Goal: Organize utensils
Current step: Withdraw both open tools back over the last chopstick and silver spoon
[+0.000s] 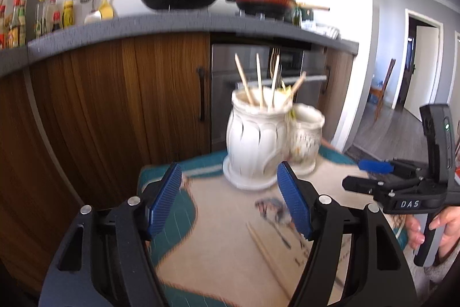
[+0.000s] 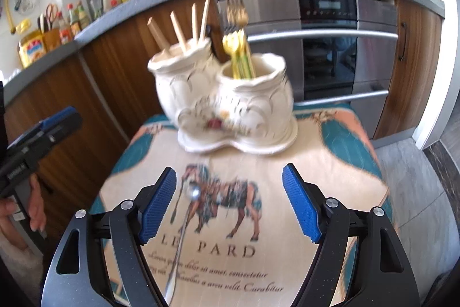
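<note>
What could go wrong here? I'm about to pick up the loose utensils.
1. The spoon lies flat on soft cloth; the open right gripper may pinch fabric or slip off it.
2. The holder stands close ahead; bumping it could tip its forks.
3. The chopsticks could roll apart under the open left gripper.

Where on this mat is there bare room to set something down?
Free: the mat to the right of the spoon, in front of the white holder. Crowded: the left side, where spoon and chopsticks lie.
</note>
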